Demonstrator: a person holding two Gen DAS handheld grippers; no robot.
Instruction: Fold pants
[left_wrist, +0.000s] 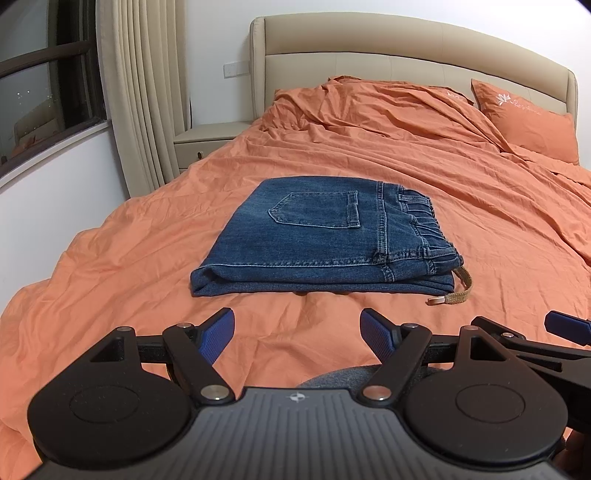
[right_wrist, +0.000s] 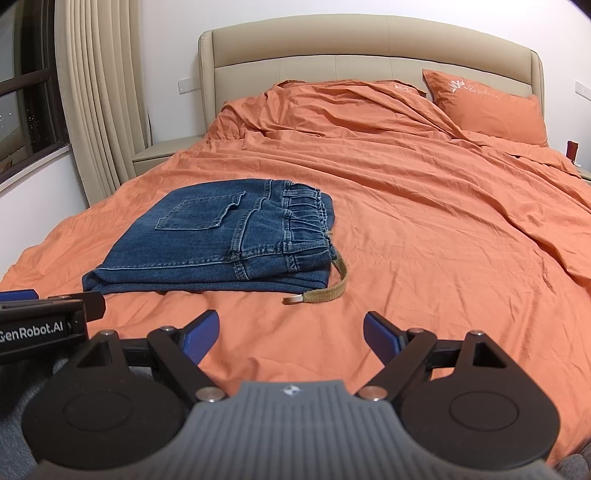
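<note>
The blue denim pants (left_wrist: 317, 240) lie folded in a flat rectangle on the orange bed cover (left_wrist: 461, 206), back pocket up, elastic waistband to the right. A tan drawstring (left_wrist: 456, 293) trails out at the near right corner. They also show in the right wrist view (right_wrist: 221, 240), with the drawstring (right_wrist: 325, 291). My left gripper (left_wrist: 297, 332) is open and empty, just short of the pants' near edge. My right gripper (right_wrist: 290, 332) is open and empty, near the drawstring end. Each gripper's edge shows in the other's view.
An orange pillow (right_wrist: 487, 107) and rumpled cover lie by the beige headboard (right_wrist: 369, 44). A beige nightstand (left_wrist: 207, 144), curtains (left_wrist: 144, 92) and a dark window (left_wrist: 37, 81) are at the left. A small red item (right_wrist: 571, 149) stands at the far right.
</note>
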